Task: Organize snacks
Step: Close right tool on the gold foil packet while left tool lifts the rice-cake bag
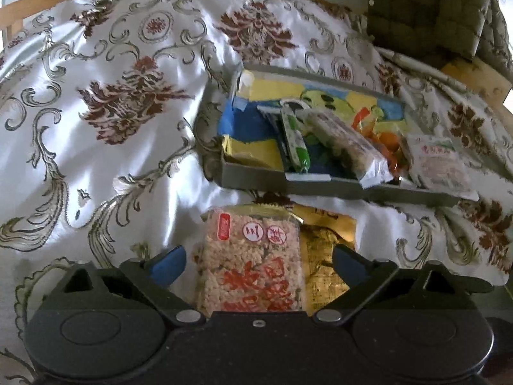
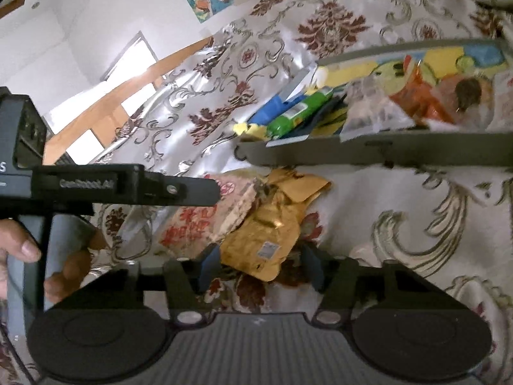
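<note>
A shiny white cloth point(image 1: 134, 173) with brown flowers and grey swirls is spread over the worktop. A flat grey tray point(image 1: 256, 181) is seen lying on it, far from the grippers. In the tray a green stick pack point(image 1: 296, 141), a clear rice bar pack point(image 1: 346, 142), some orange wrappers point(image 1: 383, 146) and a white pouch point(image 1: 437, 165) are laid side by side, and the white pouch hangs over the near edge at the right. Two more snacks are left on the cloth just near the tray: a rice cracker pack point(image 1: 253, 263) with red letters, and a gold packet point(image 1: 323, 256) touching its right side. The left gripper point(image 1: 256, 264) is held wide, with the rice cracker pack between its blue pads point(image 1: 170, 264), but the pads are not pressed on it. The right gripper point(image 2: 261, 268) is opened about half way, and the near end of the gold packet point(image 2: 266, 243) is seen between its fingers; it cannot be told if the packet is being touched. In the right wrist view the left gripper point(image 2: 198, 189) is seen from the side above the rice cracker pack point(image 2: 205, 221), and its handle is held by a hand point(image 2: 48, 263) at the left edge.
</note>
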